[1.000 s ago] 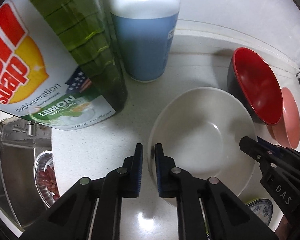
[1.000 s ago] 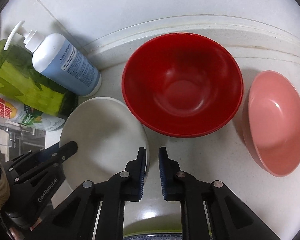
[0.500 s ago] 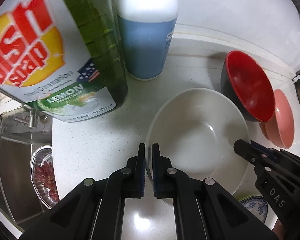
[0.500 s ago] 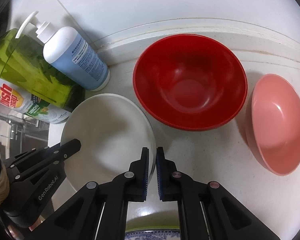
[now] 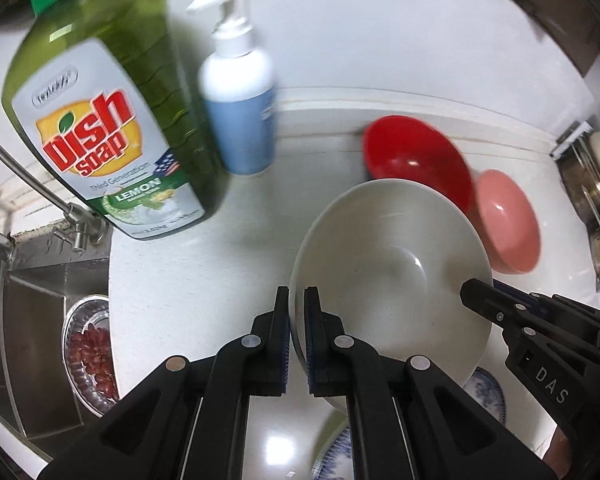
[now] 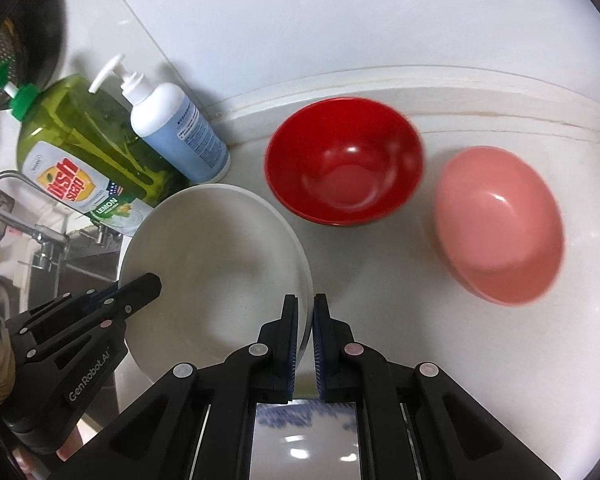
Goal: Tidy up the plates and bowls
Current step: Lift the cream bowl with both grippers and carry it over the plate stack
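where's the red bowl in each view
Left wrist: the glossy red round bowl sits upper right of centre, behind the big white bowl.
Right wrist: red bowl just above centre, right of the white bowl.
Shared landmark: the salmon-pink bowl, just right of it.

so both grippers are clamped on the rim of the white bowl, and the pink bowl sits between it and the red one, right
Not quite. Both the left gripper and the right gripper are shut on the white bowl's rim, but the order is wrong: the red bowl sits in the middle, with the pink bowl on its far side. The right wrist view shows this clearly.
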